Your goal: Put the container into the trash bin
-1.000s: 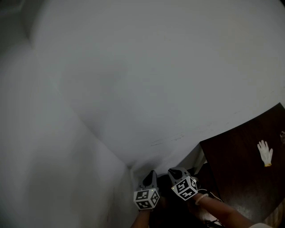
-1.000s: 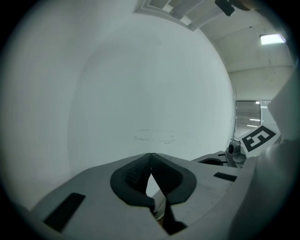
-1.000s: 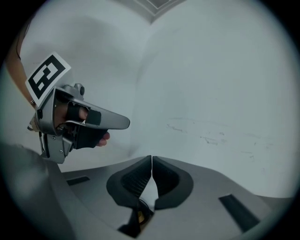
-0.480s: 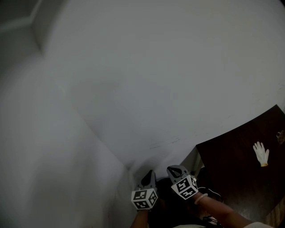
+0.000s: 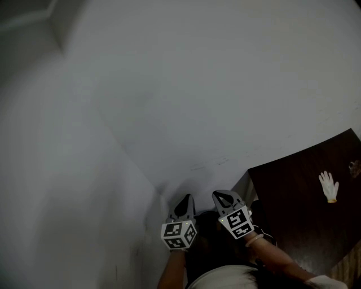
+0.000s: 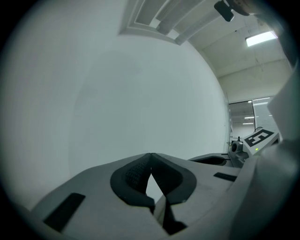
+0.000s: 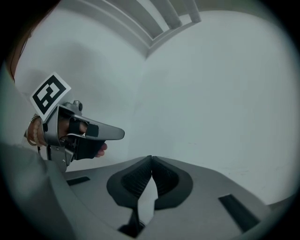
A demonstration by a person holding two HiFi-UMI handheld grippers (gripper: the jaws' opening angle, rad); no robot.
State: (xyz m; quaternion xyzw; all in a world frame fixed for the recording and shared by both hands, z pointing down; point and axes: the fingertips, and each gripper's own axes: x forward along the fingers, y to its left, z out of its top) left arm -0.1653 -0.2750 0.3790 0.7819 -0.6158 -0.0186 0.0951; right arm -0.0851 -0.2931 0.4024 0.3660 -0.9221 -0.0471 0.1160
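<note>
Change since earlier frames: both grippers stood higher in the head view than half a second before, and more of the person's forearms showed beneath them. The dark table point(image 5: 293, 220) kept nearly the same place at lower right.
Left gripper point(image 5: 185, 198): raised, to the left of the table's left corner and clear of it. Its own view showed the jaws clenched, ribbed pads meeting at the tips with nothing between them.
Right gripper point(image 5: 224, 195): raised just beside the left gripper, on the side nearer the table, and overlapping the table's left corner in the head view. Jaws were clenched tip to tip and empty.
Marker cubes: one on each gripper, below the jaws in the head view and facing the camera.
Hand point(image 7: 91, 146): seen in the right gripper view, fingers closed round the left gripper's handle.
Right forearm point(image 5: 276, 261): bare, crossing in front of the table's near edge.
Container: not seen in any view. Neither claw held it, and its place relative to the table could not be told.
White glove point(image 5: 327, 186): lay flat on the table top, toward its right end, fingers pointing away from the person.
Small object point(image 5: 355, 166): at the table's far right edge, too small to identify.
Wall point(image 5: 197, 84): plain white, rising behind the table and filling the view ahead of both grippers.
Ceiling fittings: a slatted vent point(image 6: 154, 14) and a lit strip lamp point(image 6: 260, 37) showed in the left gripper view, high above table level.
</note>
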